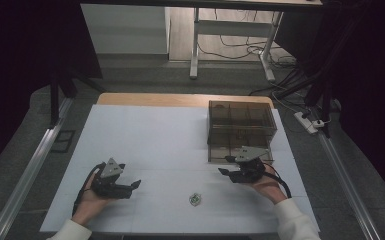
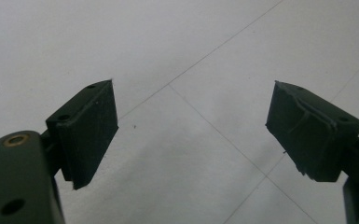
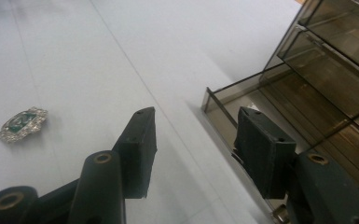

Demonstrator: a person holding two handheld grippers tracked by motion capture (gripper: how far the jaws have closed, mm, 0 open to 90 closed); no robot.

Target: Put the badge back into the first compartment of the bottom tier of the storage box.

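L gripper spread, empty | R gripper spread at pulled-out smoked drawer, empty | brooch on table between them

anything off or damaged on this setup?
One drawer of the smoky drawer box stands pulled out at the bottom. The green brooch lies loose on the white table. One pad of the left tool looks chipped and ragged.

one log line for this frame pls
left gripper: open, empty, over white table | right gripper: open, empty, beside pulled-out drawer of smoked drawer box | brooch: on table, untouched
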